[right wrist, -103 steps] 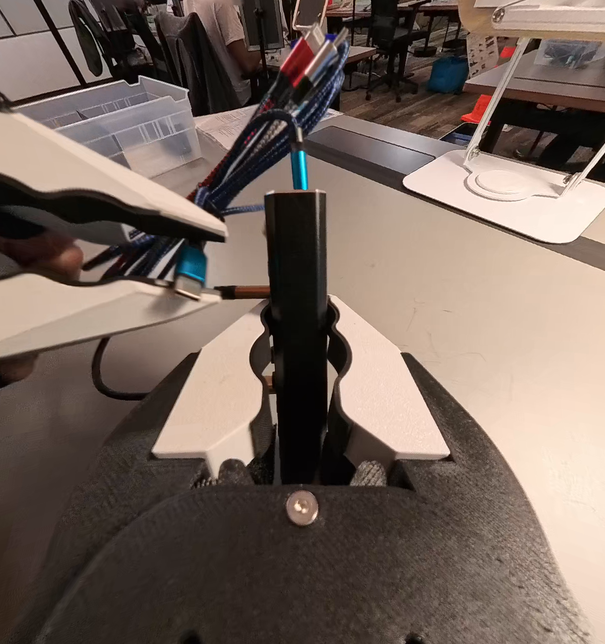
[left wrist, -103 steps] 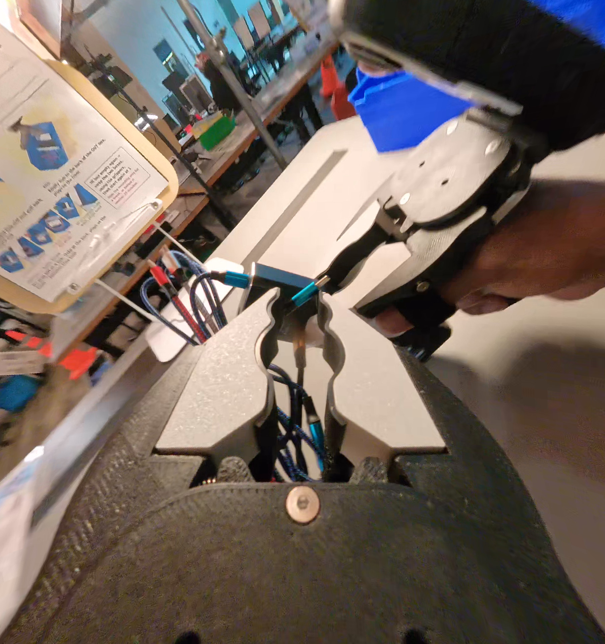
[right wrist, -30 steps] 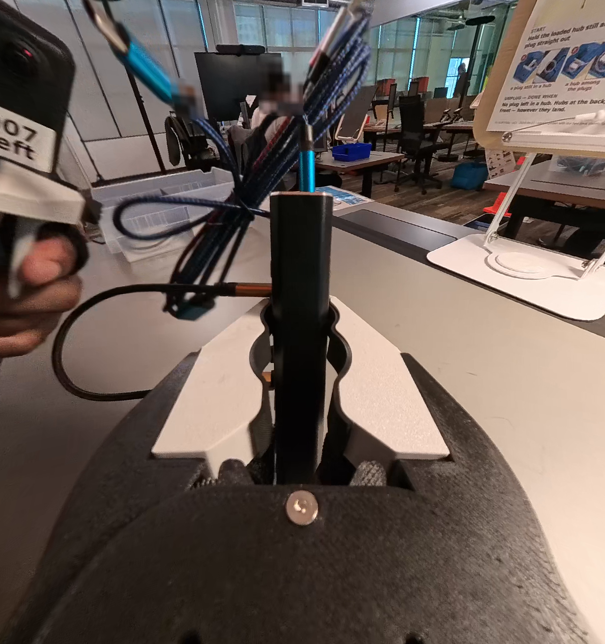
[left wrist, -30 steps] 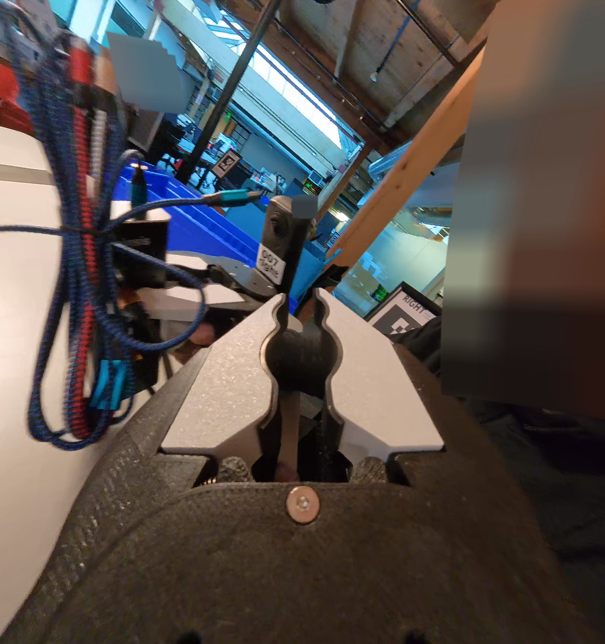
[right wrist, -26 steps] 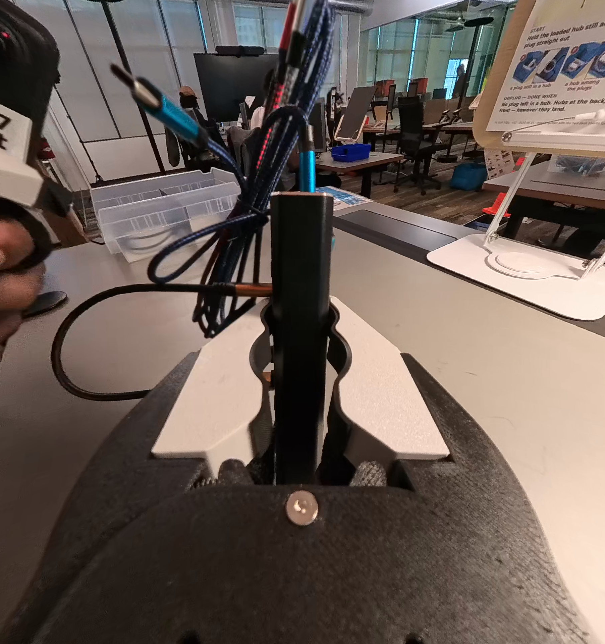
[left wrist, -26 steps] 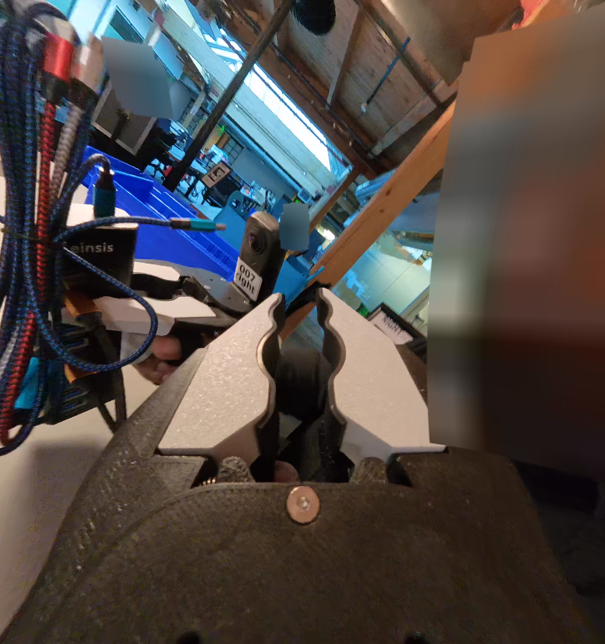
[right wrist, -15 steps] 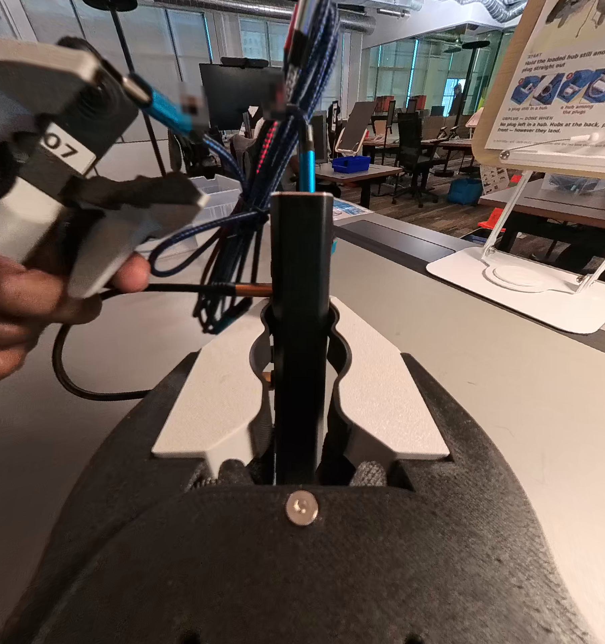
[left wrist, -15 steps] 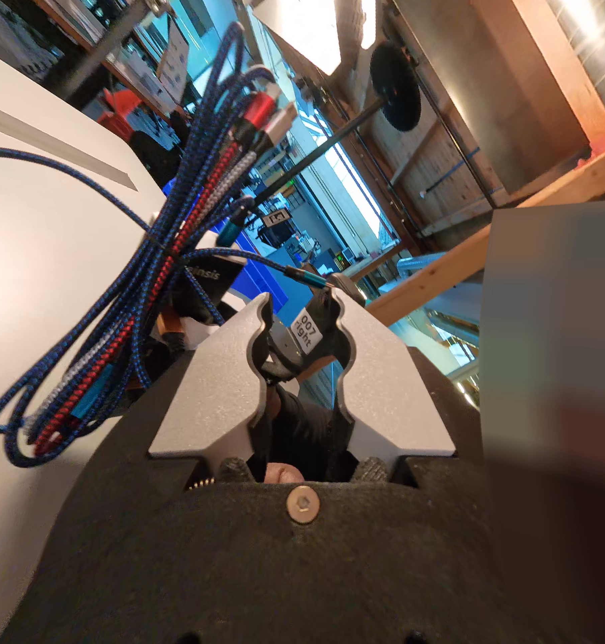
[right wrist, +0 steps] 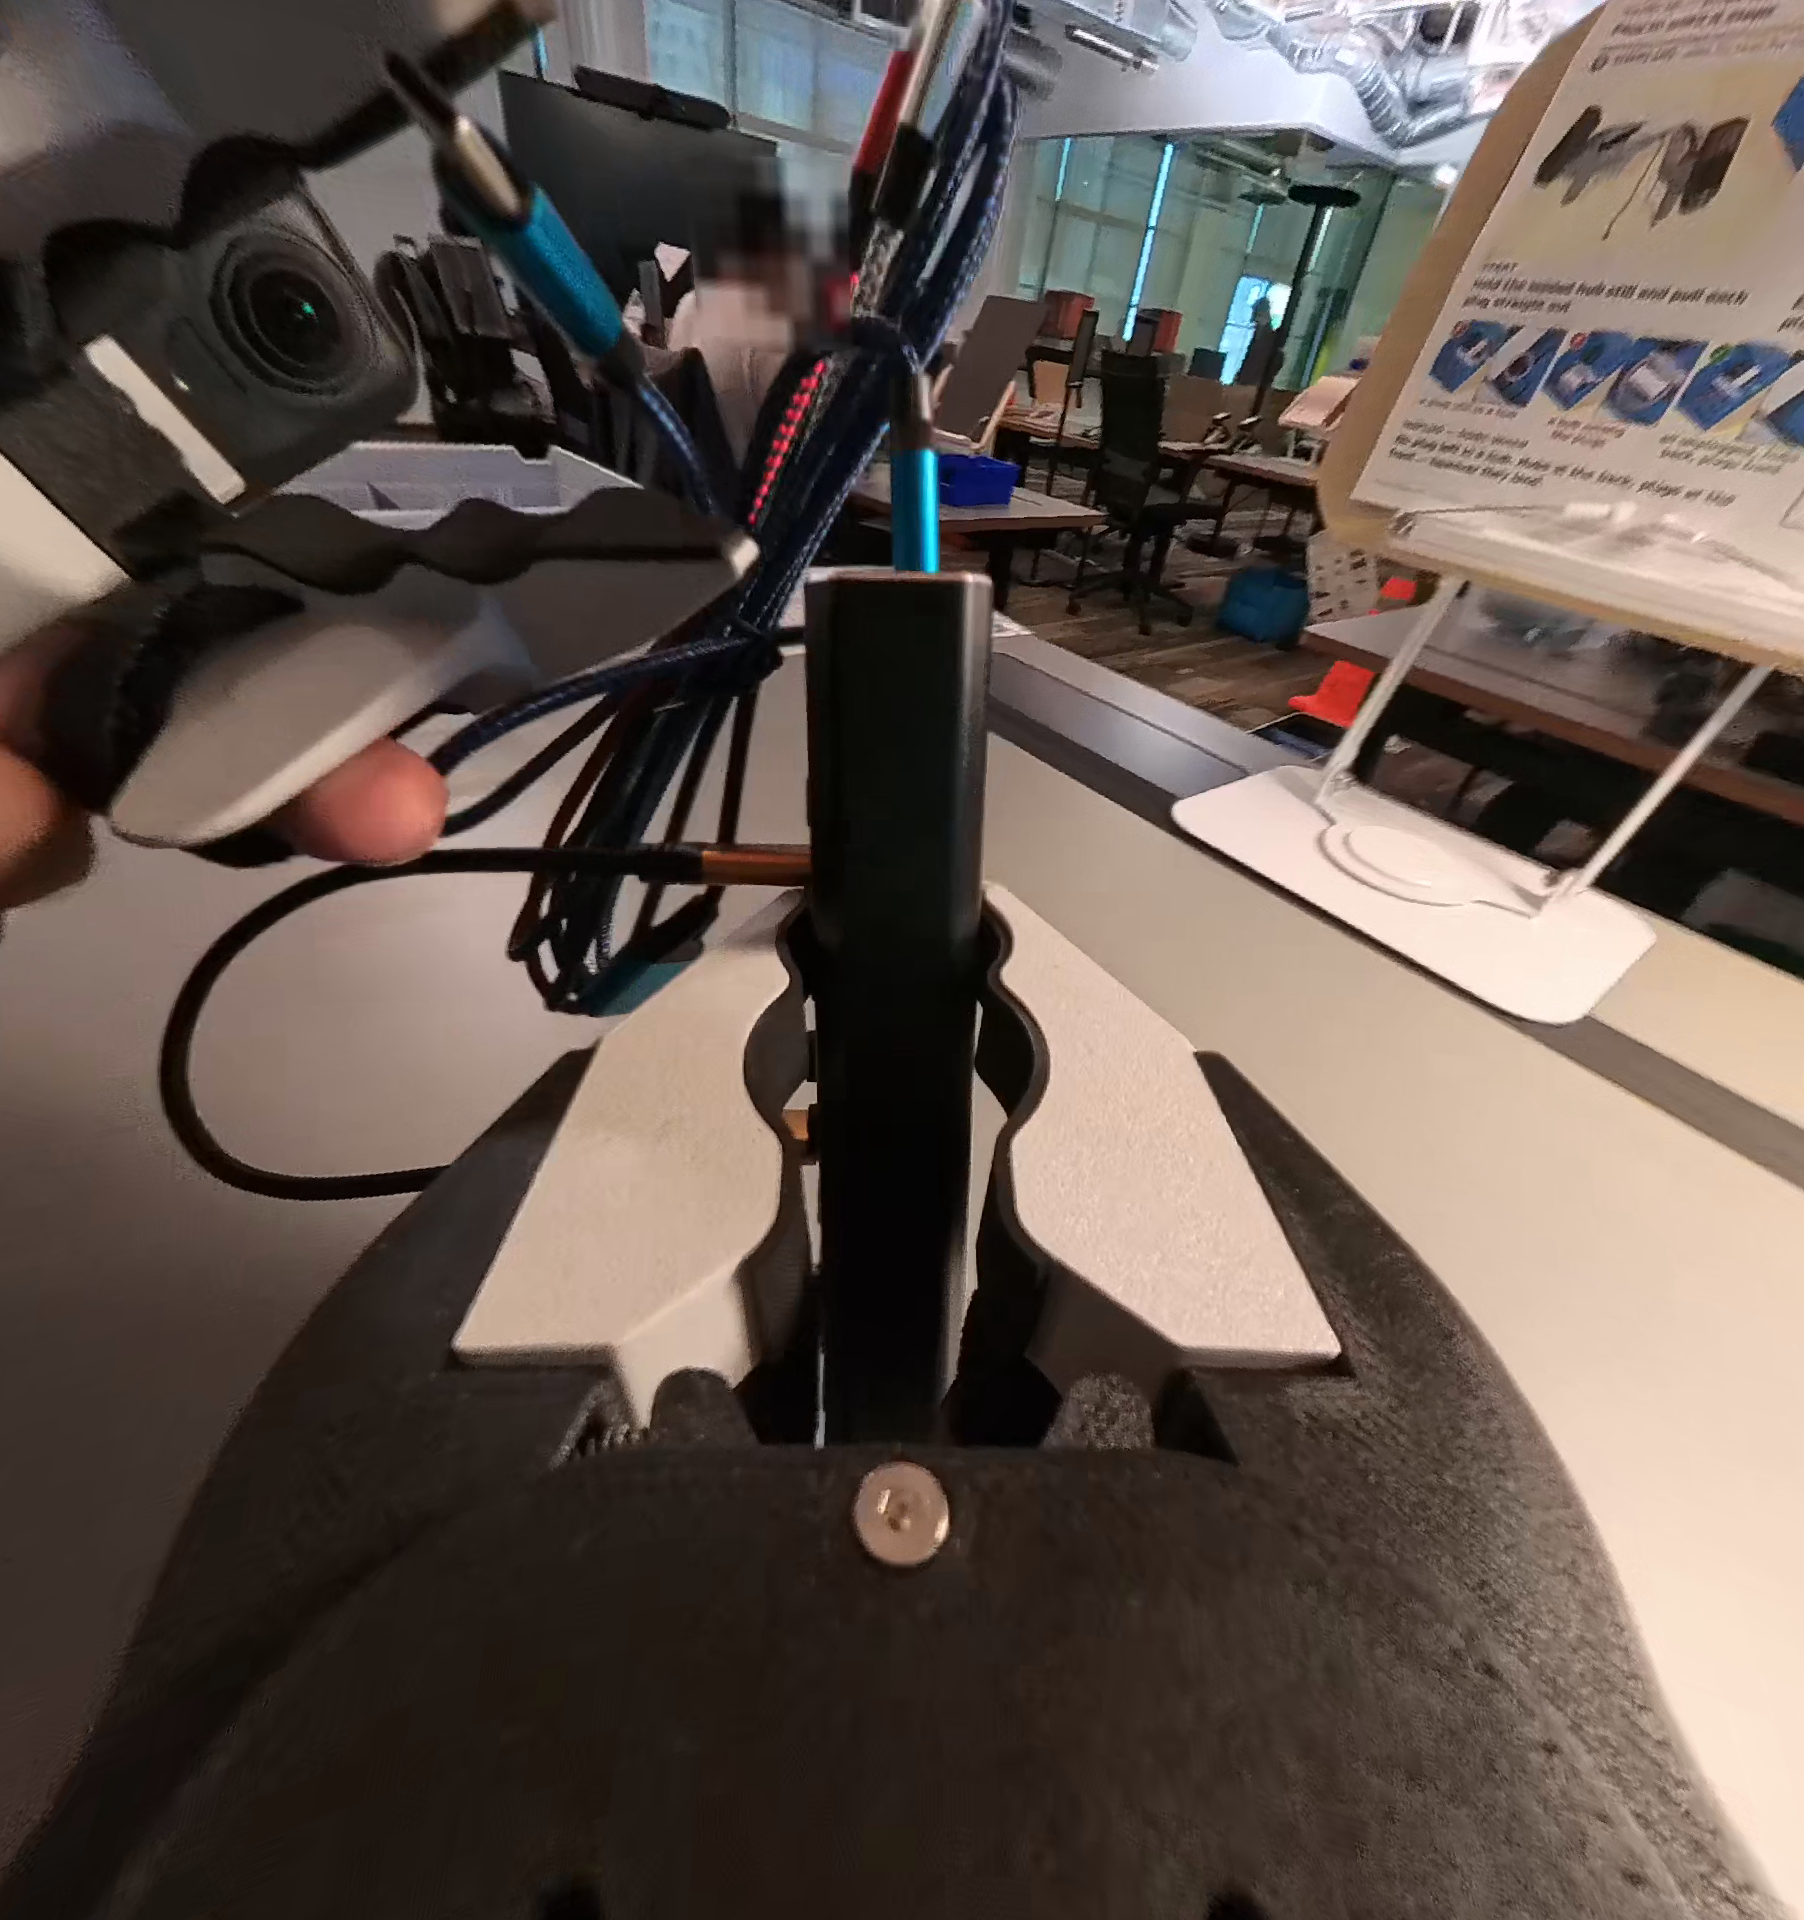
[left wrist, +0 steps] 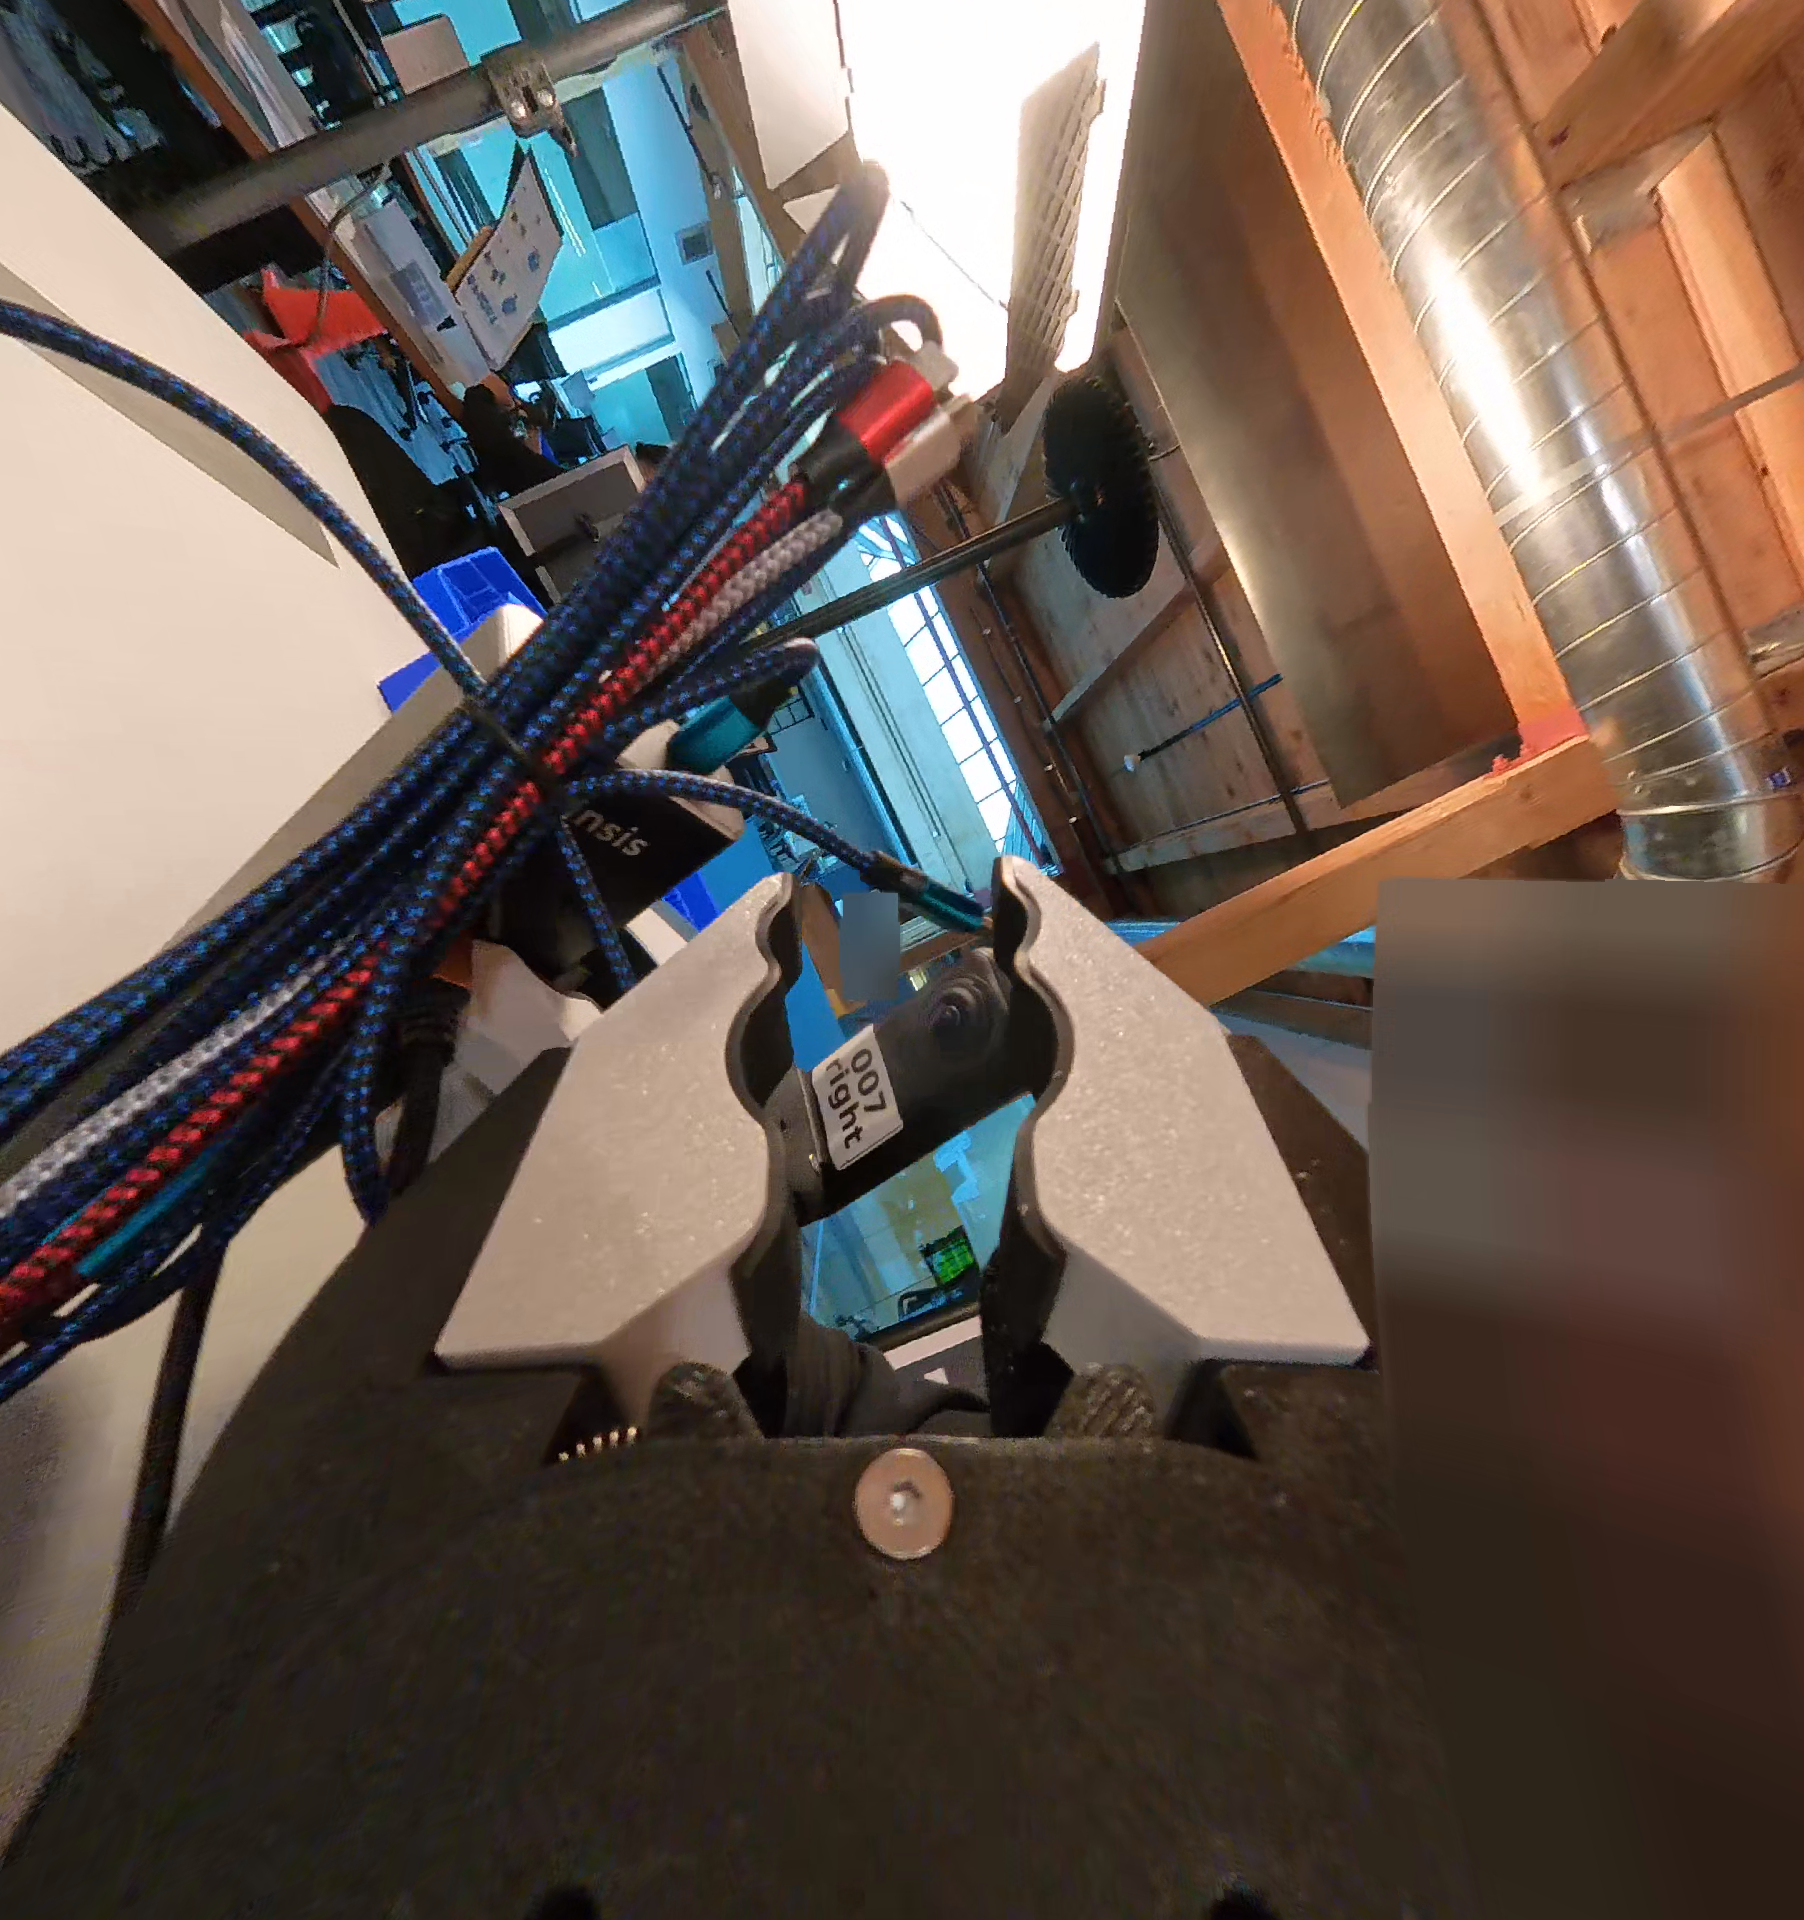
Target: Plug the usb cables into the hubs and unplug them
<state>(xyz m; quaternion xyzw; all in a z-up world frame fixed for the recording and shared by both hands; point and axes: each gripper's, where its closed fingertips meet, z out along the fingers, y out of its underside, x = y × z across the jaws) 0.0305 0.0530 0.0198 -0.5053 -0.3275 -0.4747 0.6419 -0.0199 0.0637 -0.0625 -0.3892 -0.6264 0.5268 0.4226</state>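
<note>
The lower end of the black hub point(right wrist: 896, 935) is buried between the right claw's point(right wrist: 896, 914) fingers, so its near ports cannot be seen. The bundled braided cables point(left wrist: 378, 935) run off the left edge of the left wrist view, their far plugs lost. In the right wrist view the left claw point(right wrist: 524, 312) is motion-blurred and cut by the top-left edge, leaving its grip on the teal plug point(right wrist: 555, 270) unclear.
</note>
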